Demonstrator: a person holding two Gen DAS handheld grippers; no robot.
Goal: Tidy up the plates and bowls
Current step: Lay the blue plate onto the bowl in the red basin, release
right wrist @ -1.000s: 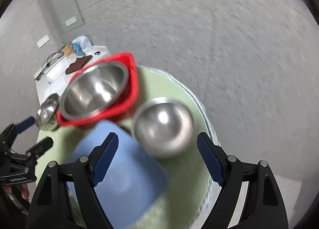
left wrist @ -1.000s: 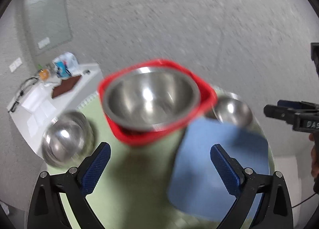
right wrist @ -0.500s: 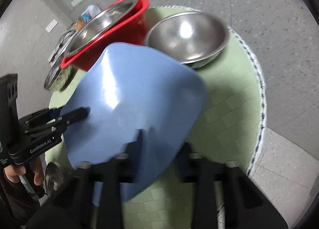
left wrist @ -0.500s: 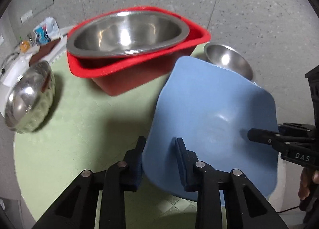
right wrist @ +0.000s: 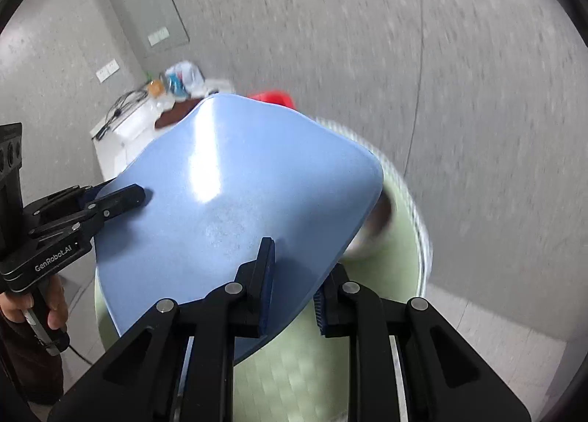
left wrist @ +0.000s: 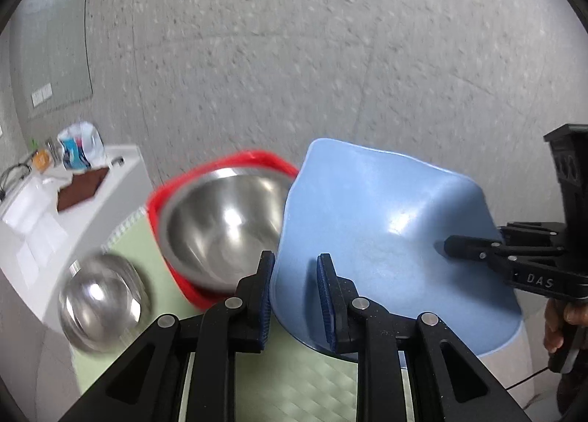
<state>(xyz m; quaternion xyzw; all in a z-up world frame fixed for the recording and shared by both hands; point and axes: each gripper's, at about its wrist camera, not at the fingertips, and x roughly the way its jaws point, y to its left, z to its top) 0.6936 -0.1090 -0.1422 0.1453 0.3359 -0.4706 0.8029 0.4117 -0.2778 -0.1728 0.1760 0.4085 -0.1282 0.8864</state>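
Left wrist view: blue plate [left wrist: 386, 234] is off the green mat [left wrist: 294, 381], tilted, held at two edges. Left gripper [left wrist: 294, 297] clamped on its near rim, one pad each side. Right gripper [right wrist: 292, 286] clamped on the opposite rim; same grip visible in the right wrist view. Behind the plate, large steel bowl [left wrist: 224, 227] sits inside the red tub [left wrist: 183, 286]. Small steel bowl [left wrist: 103, 308] near the mat's left edge, blurred. White side table [left wrist: 73, 209] beyond, cluttered.
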